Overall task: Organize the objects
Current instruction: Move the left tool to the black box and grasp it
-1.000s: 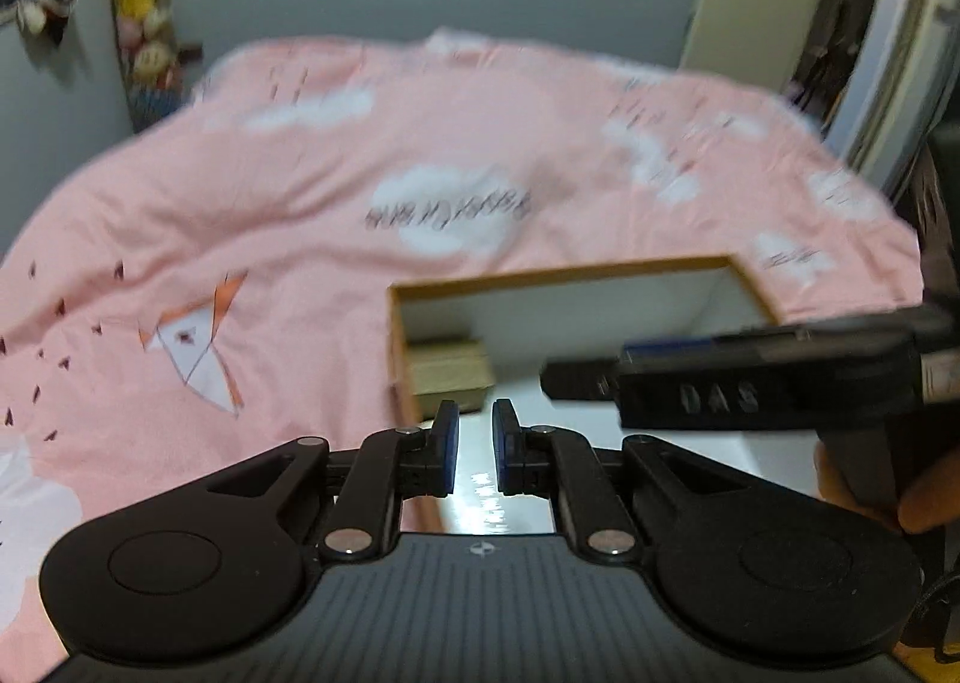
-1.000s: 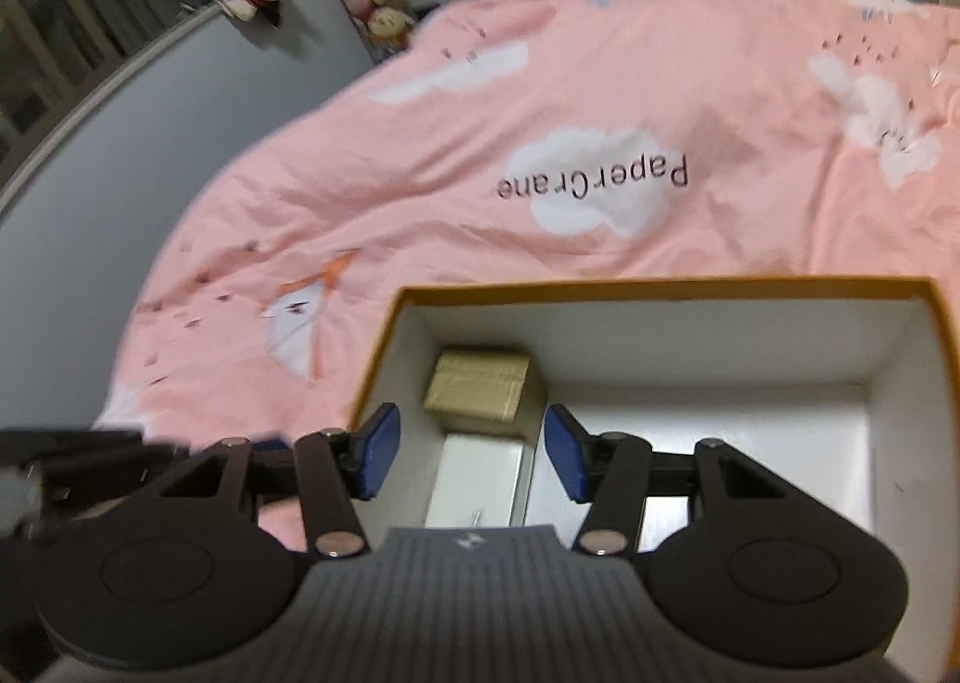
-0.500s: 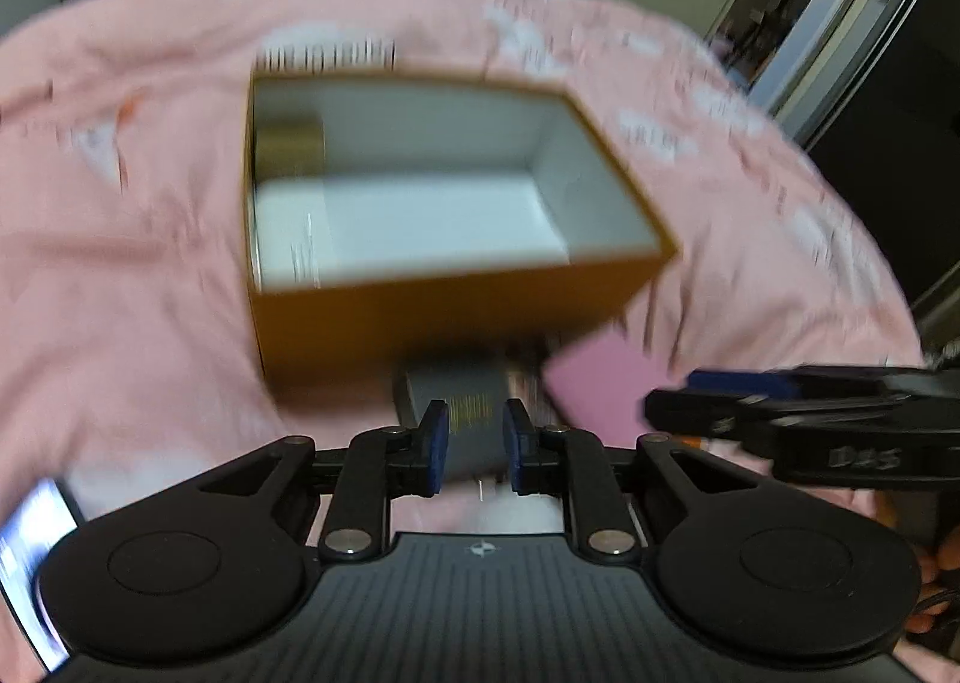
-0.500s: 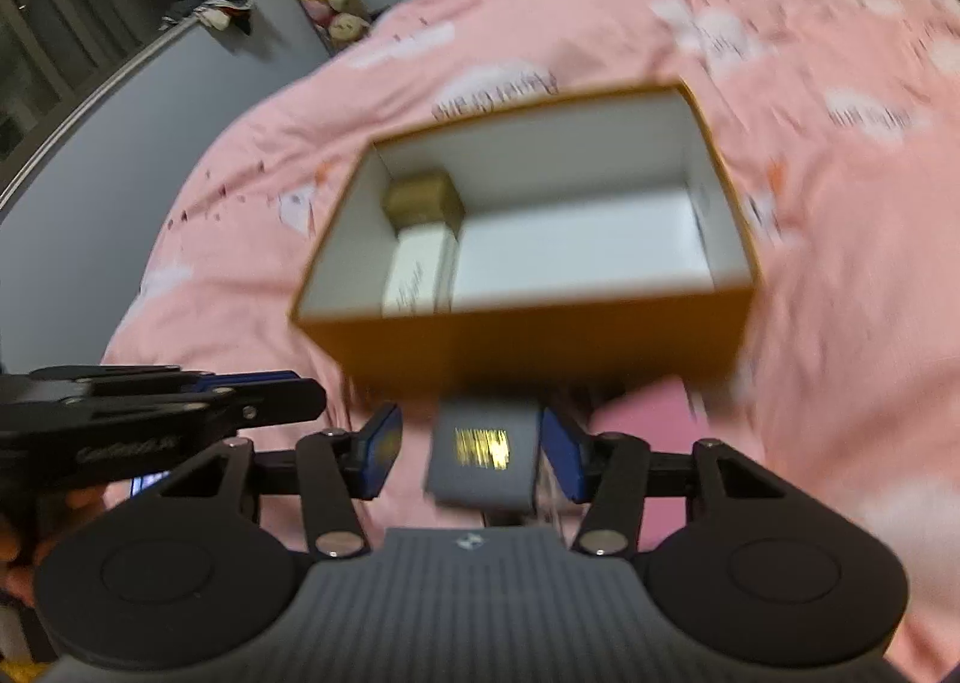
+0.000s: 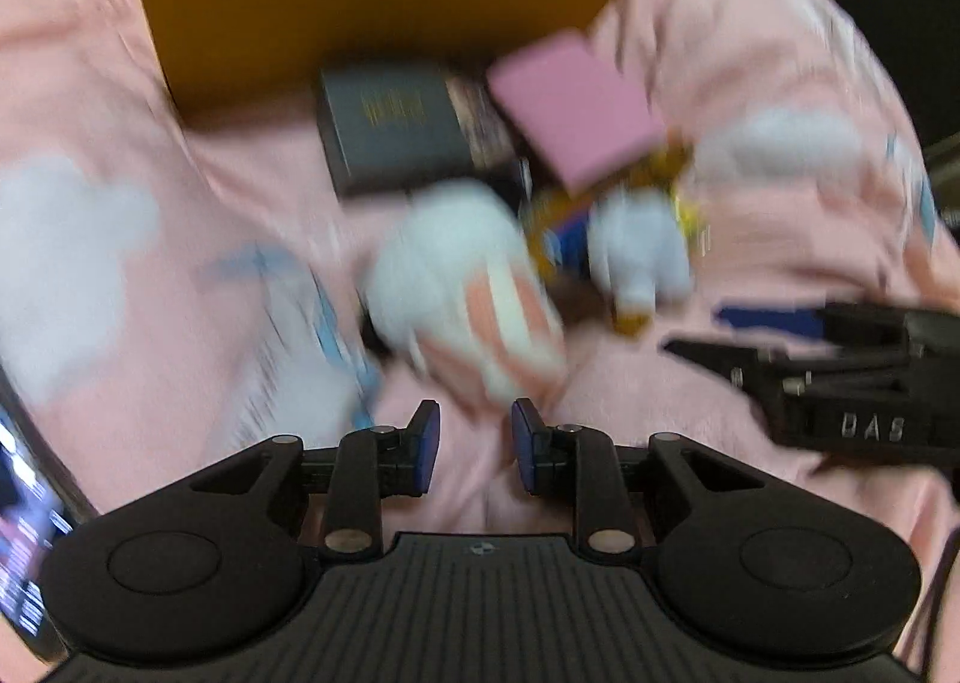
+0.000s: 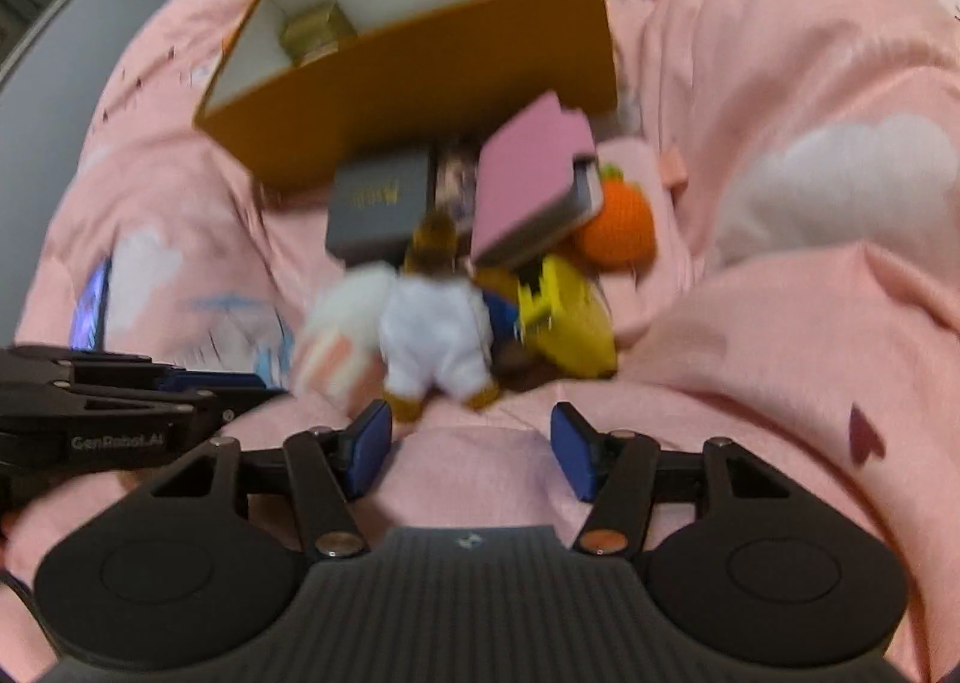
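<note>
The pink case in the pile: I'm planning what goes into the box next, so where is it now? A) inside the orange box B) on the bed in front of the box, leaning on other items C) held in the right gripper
B: the pink case lies tilted on the pile in front of the orange box, outside it, with the right gripper open and empty.

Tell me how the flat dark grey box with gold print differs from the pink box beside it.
The flat dark grey box with gold print lies flat on the pink bedspread; the pink box sits tilted, propped on other items. The grey box carries gold lettering on top; the pink box's top is plain. The pink box shows a paler inner part at one edge; the grey box shows none. Both are rectangular and lie just in front of the orange storage box.
</note>
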The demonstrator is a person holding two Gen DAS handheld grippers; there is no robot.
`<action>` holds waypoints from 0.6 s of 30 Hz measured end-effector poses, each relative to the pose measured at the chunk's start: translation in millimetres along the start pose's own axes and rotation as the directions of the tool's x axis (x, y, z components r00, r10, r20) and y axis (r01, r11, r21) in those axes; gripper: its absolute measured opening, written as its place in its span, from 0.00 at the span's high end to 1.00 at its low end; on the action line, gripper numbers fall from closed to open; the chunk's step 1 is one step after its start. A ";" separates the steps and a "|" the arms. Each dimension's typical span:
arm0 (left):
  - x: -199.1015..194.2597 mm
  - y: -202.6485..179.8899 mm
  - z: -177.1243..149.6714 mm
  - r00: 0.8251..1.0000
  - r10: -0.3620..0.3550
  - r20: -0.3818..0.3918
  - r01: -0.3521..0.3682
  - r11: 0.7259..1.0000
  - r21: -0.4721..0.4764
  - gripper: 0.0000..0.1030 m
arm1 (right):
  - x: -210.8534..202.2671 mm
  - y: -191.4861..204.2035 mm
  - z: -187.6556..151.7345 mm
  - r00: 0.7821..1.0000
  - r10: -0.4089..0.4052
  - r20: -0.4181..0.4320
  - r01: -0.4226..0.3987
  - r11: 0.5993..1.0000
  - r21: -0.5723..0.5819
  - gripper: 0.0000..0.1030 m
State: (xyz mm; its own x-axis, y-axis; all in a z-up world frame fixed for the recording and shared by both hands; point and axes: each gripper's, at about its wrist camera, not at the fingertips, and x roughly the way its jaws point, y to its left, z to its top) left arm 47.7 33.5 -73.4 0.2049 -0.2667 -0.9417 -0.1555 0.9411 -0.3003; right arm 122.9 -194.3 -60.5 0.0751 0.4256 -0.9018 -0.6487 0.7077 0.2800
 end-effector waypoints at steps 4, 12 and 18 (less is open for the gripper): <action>7.4 -1.5 -3.8 1.000 0.008 -0.013 -0.008 1.000 0.013 0.73 | 10.2 10.2 -7.5 0.999 -0.037 -0.038 0.034 0.996 -0.083 0.40; 3.5 2.9 5.9 0.995 -0.032 0.095 0.031 0.999 0.015 0.72 | 17.0 11.1 2.0 1.000 0.006 0.014 -0.005 0.996 -0.084 0.51; -18.5 -1.0 12.7 0.955 -0.052 0.291 0.046 0.999 0.028 0.69 | 15.9 17.2 24.1 0.995 0.030 0.093 -0.017 0.991 -0.135 0.81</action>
State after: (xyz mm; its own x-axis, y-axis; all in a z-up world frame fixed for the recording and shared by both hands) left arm 56.4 40.2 -53.7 0.4849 -0.2431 -0.8401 -0.1186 0.9335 -0.3385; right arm 131.1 -161.8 -62.0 0.1256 0.4971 -0.8586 -0.7461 0.6177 0.2485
